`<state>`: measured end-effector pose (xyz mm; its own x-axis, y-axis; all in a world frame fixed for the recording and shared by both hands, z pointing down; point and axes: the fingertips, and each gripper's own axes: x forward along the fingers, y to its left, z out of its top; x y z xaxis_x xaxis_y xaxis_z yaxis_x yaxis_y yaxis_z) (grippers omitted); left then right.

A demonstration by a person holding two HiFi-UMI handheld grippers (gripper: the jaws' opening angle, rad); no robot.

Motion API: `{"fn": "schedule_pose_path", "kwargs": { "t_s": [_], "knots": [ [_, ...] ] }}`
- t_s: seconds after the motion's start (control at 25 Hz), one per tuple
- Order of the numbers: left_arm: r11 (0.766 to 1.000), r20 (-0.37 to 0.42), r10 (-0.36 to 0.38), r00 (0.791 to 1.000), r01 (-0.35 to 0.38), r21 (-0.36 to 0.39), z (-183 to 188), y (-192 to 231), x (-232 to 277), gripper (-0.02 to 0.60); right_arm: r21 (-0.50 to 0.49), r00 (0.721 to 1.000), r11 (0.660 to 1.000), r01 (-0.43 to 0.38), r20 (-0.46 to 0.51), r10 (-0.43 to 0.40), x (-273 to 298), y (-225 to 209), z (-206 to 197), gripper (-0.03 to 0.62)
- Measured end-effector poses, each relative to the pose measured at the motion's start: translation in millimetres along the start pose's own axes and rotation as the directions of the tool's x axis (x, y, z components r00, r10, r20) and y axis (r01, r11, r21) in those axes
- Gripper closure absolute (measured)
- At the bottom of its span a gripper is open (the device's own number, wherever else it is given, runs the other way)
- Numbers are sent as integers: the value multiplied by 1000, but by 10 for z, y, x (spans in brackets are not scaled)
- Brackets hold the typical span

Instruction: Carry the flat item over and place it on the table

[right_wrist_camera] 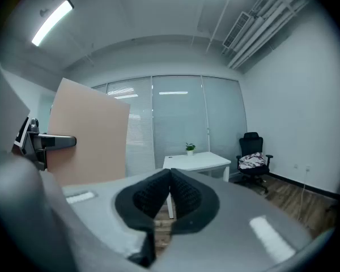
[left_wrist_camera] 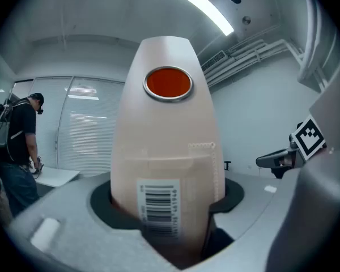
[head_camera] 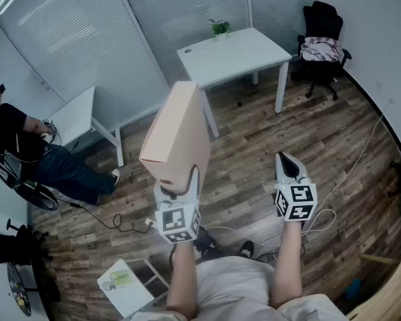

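Peach box (head_camera: pixel 177 136): one, flat, stood on end and leaning toward the far table, held in the air above the floor, well short of that table. Left gripper (head_camera: pixel 178 182) is clamped on its lower narrow edge, jaws spread wide around it. The left gripper view shows the narrow face: one orange-red disc (left_wrist_camera: pixel 168 83) in a metal ring near the top, one barcode label (left_wrist_camera: pixel 158 205) low down at the jaws. Right gripper (head_camera: pixel 285 162): jaws together, nothing in them, held level beside the box and apart from it.

Tables: two, both white. Bigger one (head_camera: pixel 240 52) is straight ahead by the blinds (head_camera: pixel 73 39), with one small potted plant (head_camera: pixel 220 27) at its far edge. Smaller one (head_camera: pixel 77 116) is at left, along the same blinds. Chair (head_camera: pixel 323 39): one, black, far right corner, cloth (head_camera: pixel 321 47) heaped on the seat. One other person (head_camera: pixel 27 146) stands at left beside the smaller table.

Floor (head_camera: pixel 334 146): wood-look planks, cables (head_camera: pixel 113 221) trailing across it. Two walls are glass with closed blinds; the right wall is plain white. Ceiling strip lights (right_wrist_camera: pixel 52 21) are on.
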<state>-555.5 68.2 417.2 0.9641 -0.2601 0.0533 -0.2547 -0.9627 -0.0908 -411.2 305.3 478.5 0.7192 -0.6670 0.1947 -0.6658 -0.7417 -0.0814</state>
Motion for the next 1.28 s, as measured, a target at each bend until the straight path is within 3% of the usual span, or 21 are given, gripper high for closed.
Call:
{"fn": "schedule_pose_path", "kwargs": {
  "t_s": [0.44, 0.68, 1.12, 1.28],
  "knots": [
    [1000, -3, 29, 1000, -29, 5, -51, -300, -103, 278, -9, 999, 1000, -26, -19, 25, -272, -382, -162, 592],
    [999, 23, 47, 999, -47, 11, 45, -255, -64, 278, -12, 994, 996, -84, 69, 84, -399, -430, 23, 592],
    [999, 16, 52, 999, -52, -6, -162, -138, 575, 278, -72, 996, 995, -71, 48, 74, -63, -773, 60, 592],
    [999, 45, 45, 998, -45, -7, -50, -41, 959, 278, -23, 993, 1000, -16, 116, 18, 225, -1061, 282, 592]
  ]
}}
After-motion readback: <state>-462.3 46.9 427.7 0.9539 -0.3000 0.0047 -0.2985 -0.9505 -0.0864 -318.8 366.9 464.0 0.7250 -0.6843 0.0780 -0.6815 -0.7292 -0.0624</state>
